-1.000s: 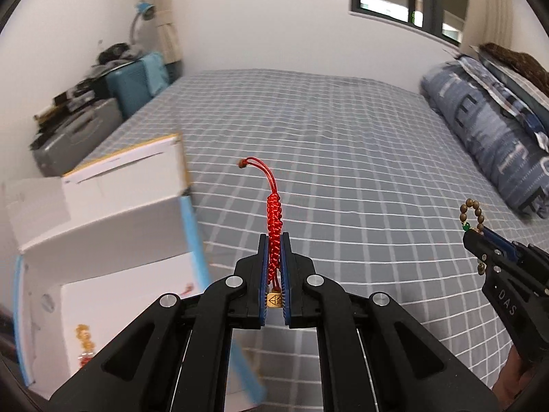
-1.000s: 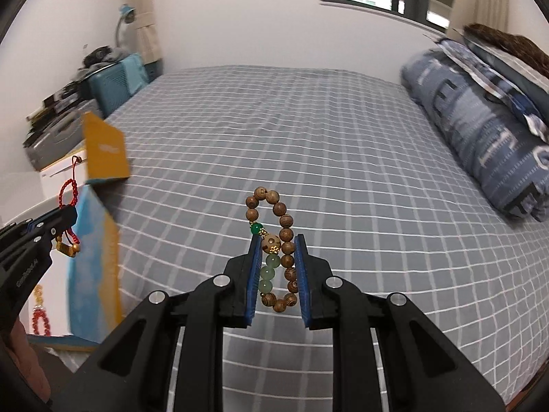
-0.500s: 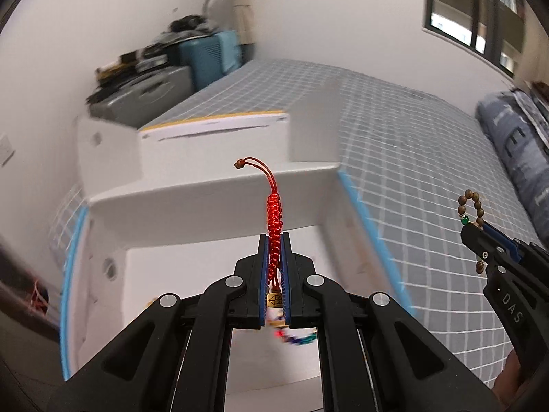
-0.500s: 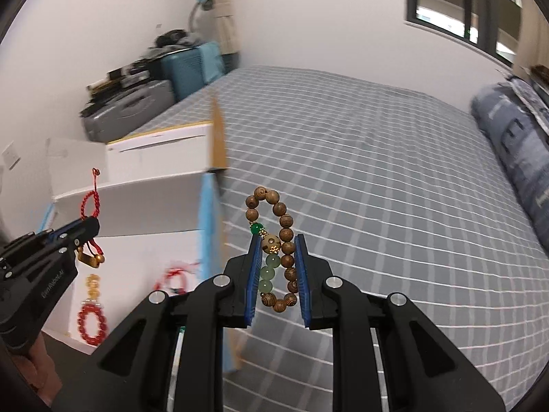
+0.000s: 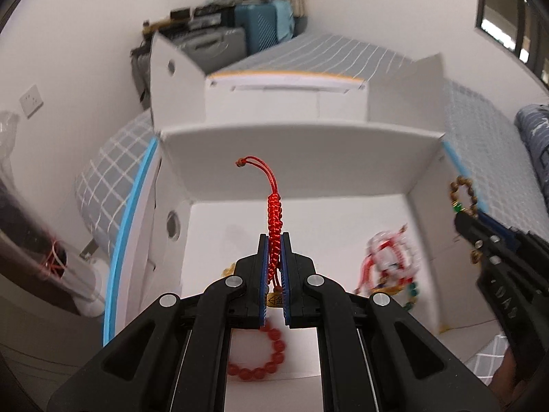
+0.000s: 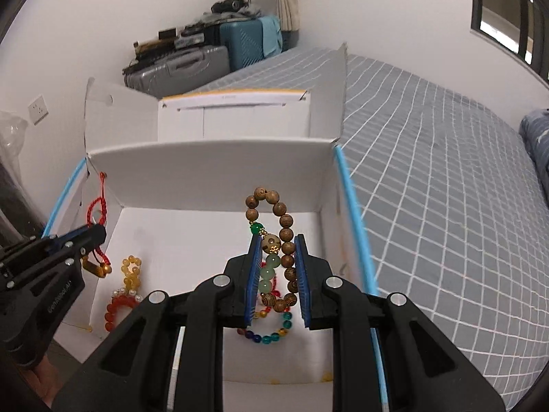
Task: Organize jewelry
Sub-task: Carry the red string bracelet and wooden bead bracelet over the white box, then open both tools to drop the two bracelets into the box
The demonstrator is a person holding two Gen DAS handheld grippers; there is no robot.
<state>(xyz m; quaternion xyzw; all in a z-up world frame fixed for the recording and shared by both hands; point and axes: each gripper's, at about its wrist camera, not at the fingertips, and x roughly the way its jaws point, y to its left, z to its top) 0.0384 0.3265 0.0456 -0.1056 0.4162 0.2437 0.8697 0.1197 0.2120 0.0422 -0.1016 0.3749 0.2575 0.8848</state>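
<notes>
Grey checked bedspread [image 6: 446,178], open white cardboard box [image 6: 206,158] sitting on it
Over the box: left gripper [image 5: 273,240] clamped tight on red braided cord bracelet [image 5: 274,219], right gripper [image 6: 277,243] pinching brown wooden bead bracelet [image 6: 281,226].

I see a bed [image 6: 446,178] covered by a grey sheet with a white grid. An open white cardboard box [image 6: 212,161], blue-edged, sits on it near the corner, flaps standing up. A blue-grey patterned pillow [image 6: 535,140] lies on the bed at the far right, well apart from the box.
</notes>
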